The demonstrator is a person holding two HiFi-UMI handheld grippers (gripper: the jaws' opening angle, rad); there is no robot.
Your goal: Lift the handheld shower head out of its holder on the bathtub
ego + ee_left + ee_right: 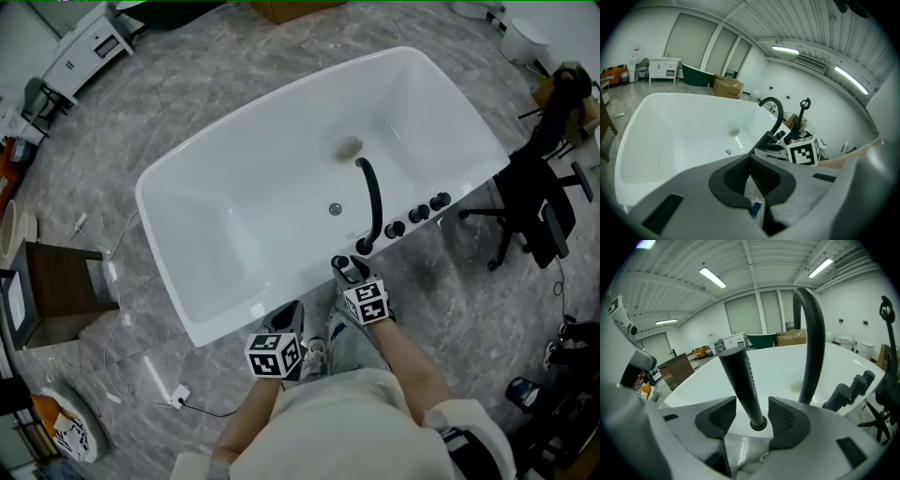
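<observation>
Currently the shower head stands between the right hand-held gripper's spread, untouching jaws, its long axis rising from the holder; the clenched left hand-held gripper sits farther off.

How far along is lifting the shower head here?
Approach looks done: the right gripper has open jaws either side of the shower head, not pressing it. In hand: the grasp. Left: the whole lift; it stands unlifted on the bathtub rim.
</observation>
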